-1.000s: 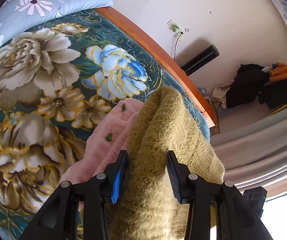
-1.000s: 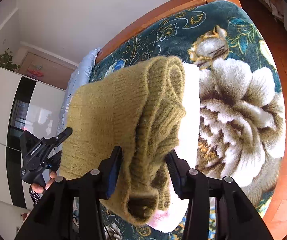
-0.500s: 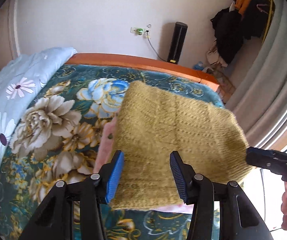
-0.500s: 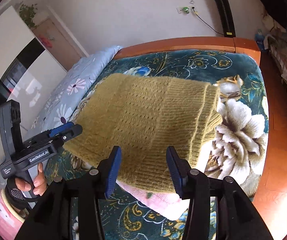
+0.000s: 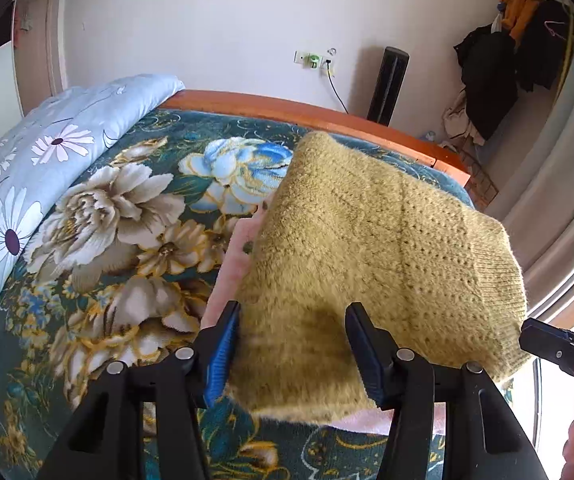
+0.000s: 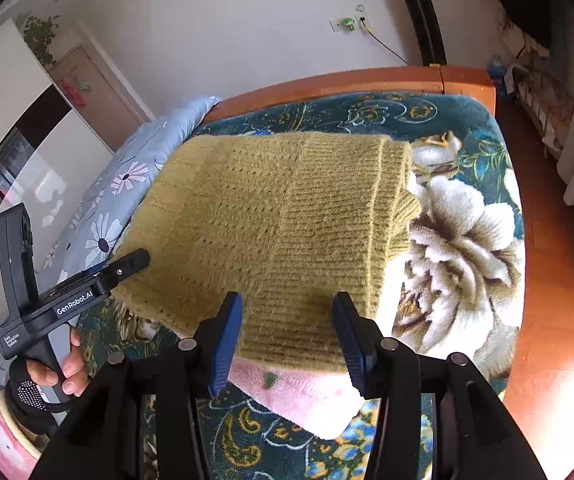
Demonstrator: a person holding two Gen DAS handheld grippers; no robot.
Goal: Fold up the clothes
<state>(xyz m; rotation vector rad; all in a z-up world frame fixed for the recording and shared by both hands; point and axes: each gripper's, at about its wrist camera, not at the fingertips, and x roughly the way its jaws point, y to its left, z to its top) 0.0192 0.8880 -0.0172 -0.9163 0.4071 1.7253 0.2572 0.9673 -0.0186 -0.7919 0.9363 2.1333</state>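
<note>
the folded olive-green knitted sweater (image 6: 283,228) lies on a folded pink fleece garment (image 6: 307,396), forming a stack on the bed with the dark teal floral blanket (image 5: 99,220). the left hand-held gripper (image 5: 293,344) hangs above the sweater's near edge, jaws spread apart and holding nothing. the right hand-held gripper (image 6: 287,332) stands likewise, jaws apart and empty. judgement: both being released over the near edge suggests the sweater is already placed; stacking keeps finished items together. the pale blue daisy-print quilt (image 5: 27,184) lies just beside the stack's far side.
</note>
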